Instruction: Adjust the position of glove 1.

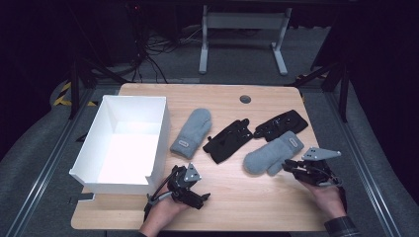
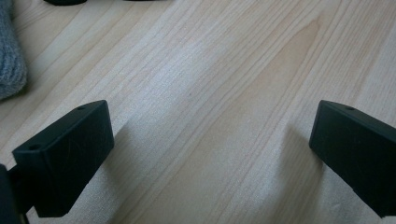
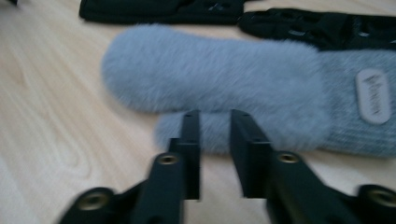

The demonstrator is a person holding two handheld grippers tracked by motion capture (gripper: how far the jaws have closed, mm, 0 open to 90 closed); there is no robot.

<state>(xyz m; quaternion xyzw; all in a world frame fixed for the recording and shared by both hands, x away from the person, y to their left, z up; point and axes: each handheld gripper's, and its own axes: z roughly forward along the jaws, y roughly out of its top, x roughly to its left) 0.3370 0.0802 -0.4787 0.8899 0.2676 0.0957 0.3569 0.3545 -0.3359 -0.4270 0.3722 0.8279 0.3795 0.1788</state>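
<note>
On the bench [image 1: 232,197], your right gripper [image 1: 292,166] sits at the thumb of the fluffy grey mitten [image 1: 269,154], near the front right. Its fingers [image 3: 190,140] are nearly closed with just a slim gap, tips right at the fuzzy thumb, though they don't look like they're pinching it. Your left gripper [image 1: 203,196] is down front, fingers [image 2: 70,149] spread wide over bare wood, holding nothing. The other grey mitten [image 1: 191,132] lies beside the white box [image 1: 160,143], with two black gloves [image 1: 228,139] between the mittens.

Bare table [image 1: 237,197] before 4 gloves [image 1: 232,139]
</note>
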